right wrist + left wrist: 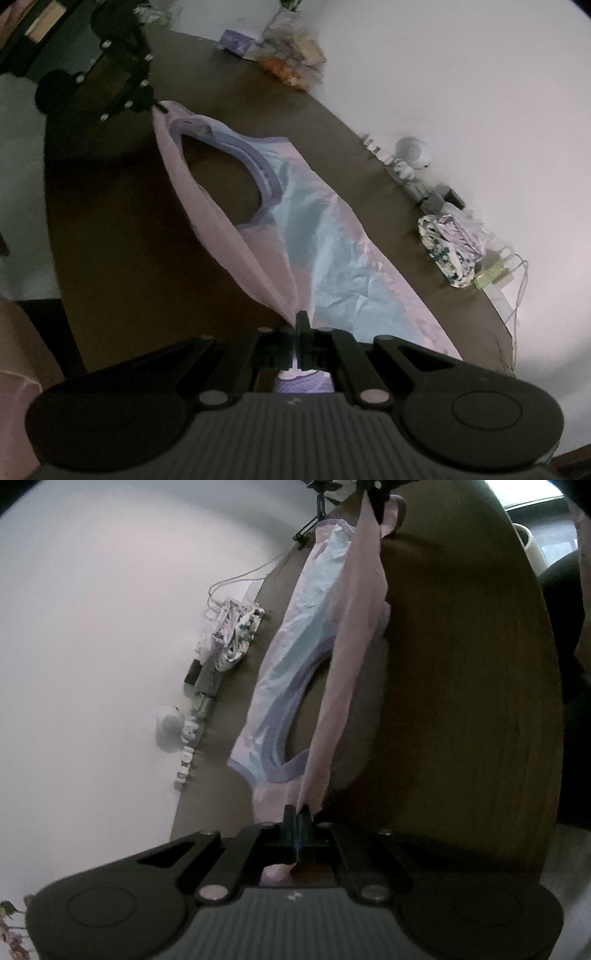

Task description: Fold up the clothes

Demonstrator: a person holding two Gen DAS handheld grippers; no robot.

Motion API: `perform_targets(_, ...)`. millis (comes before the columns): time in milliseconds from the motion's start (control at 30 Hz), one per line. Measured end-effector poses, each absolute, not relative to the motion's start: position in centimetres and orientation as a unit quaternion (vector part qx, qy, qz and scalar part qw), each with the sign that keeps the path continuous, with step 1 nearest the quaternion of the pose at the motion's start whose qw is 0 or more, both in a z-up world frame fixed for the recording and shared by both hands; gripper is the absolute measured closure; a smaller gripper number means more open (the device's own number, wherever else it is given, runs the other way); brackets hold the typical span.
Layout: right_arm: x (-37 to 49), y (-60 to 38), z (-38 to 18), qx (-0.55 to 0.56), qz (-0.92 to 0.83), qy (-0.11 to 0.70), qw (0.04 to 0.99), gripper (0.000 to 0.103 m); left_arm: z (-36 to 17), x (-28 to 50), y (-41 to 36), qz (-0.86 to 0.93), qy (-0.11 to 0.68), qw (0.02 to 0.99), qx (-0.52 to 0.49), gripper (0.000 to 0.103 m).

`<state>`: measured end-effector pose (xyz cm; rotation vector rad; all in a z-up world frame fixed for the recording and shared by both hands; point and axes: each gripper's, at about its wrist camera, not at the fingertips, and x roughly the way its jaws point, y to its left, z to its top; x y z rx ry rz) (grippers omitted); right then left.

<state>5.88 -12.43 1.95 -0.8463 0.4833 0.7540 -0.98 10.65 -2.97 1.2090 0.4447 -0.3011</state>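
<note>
A pink and pale-blue sleeveless garment [295,657] with purple trim is stretched between both grippers over a dark wooden table [461,701]. My left gripper [297,812] is shut on one pink edge of it at the near end. In the right wrist view the same garment [332,258] runs away from my right gripper [300,321], which is shut on its pink edge. The left gripper [155,105] shows far off at the garment's other end, and the right gripper [376,494] shows at the top of the left wrist view. The lower layer lies on the table.
Along the table's wall-side edge sit a patterned cloth bundle [450,247], small bottles [406,173], a white round device [410,147], cables [236,579] and a bag of snacks [291,55]. A white mug [532,546] stands at the far edge. A white wall [92,627] backs the table.
</note>
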Motion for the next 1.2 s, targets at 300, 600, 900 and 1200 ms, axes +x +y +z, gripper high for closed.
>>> perform_targets(300,11.5,-12.7,5.7,-0.381,0.414,0.294,0.773,0.102,2.5,4.2,10.6,-0.184,0.205,0.776,0.568,0.103)
perform_targets(600,31.9,-13.7,6.3,-0.255,0.473,0.468,0.702,0.101,5.2,23.0,11.3,-0.295,0.352,0.736,0.496,0.101)
perform_targets(900,40.4,-16.3,1.4,-0.111,0.525,0.51,0.672,0.099,2.5,30.6,13.6,-0.344,0.435,0.74,0.381,0.094)
perform_targets(1200,36.3,-19.2,1.4,-0.043,0.545,0.454,0.703,0.062,5.9,28.2,18.5,-0.286,0.354,0.868,0.2,0.063)
